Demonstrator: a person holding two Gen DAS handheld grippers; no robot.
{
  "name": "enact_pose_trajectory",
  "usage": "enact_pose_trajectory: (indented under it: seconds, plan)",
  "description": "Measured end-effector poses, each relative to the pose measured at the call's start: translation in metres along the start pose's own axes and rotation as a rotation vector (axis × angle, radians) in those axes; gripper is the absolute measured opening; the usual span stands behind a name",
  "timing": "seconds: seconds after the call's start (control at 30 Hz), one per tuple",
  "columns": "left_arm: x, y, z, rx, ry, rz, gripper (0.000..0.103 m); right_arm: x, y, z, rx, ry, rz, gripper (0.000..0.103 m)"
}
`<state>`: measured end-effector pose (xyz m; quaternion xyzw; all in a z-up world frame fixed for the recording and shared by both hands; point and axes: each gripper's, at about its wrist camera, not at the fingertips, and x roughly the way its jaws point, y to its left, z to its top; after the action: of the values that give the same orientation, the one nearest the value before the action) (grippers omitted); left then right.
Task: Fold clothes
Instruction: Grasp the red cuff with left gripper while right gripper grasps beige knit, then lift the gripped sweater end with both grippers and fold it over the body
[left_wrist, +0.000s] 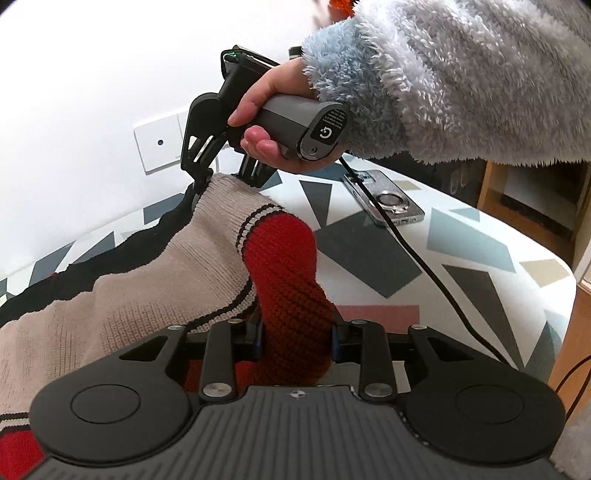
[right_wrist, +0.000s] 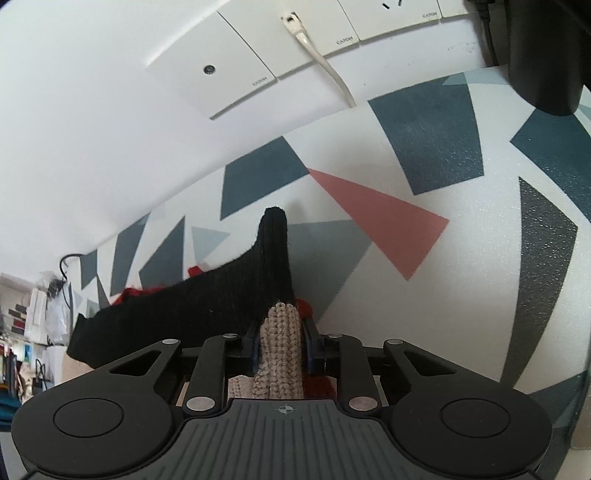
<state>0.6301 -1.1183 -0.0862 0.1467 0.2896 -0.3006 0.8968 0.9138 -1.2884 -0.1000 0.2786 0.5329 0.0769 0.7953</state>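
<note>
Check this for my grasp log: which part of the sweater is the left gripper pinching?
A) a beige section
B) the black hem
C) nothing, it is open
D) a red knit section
D: in the left wrist view, the left gripper is shut on a red knit fold of the sweater, just past its striped band.

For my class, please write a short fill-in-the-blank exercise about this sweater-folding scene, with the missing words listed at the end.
1. The left gripper is shut on the ____ part of the knitted sweater.
2. The right gripper pinches a fold that is beige near its fingers and ____ at its tip.
3. A ____ in a clear case lies on the patterned table.

Missing words: red; black; phone
</note>
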Motion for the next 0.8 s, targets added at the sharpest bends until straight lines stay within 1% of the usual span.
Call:
enact_pose_trajectory:
  seconds: [0.3, 0.4, 0.47, 0.53, 0.67, 0.8]
  plan:
    - [-0.010, 0.013, 0.001, -0.041, -0.035, -0.006, 0.031, -0.007, 0.023, 0.001, -0.005, -0.029, -0.010, 0.018]
    - [-0.018, 0.018, 0.000, -0.061, -0.060, -0.009, 0.030, -0.011, 0.031, 0.000, -0.015, -0.039, -0.014, 0.018]
    - [-0.032, 0.029, 0.000, -0.113, -0.104, -0.006, 0.029, -0.017, 0.040, 0.001, -0.021, -0.044, -0.002, 0.017]
    - [-0.051, 0.043, 0.001, -0.170, -0.160, 0.004, 0.029, -0.027, 0.059, 0.002, -0.046, -0.049, 0.032, 0.017]
    - [-0.096, 0.083, 0.001, -0.329, -0.272, 0.051, 0.028, -0.048, 0.101, 0.005, -0.108, -0.062, 0.108, 0.017]
    - [-0.142, 0.125, -0.008, -0.475, -0.363, 0.118, 0.028, -0.055, 0.162, 0.007, -0.148, -0.065, 0.204, 0.016]
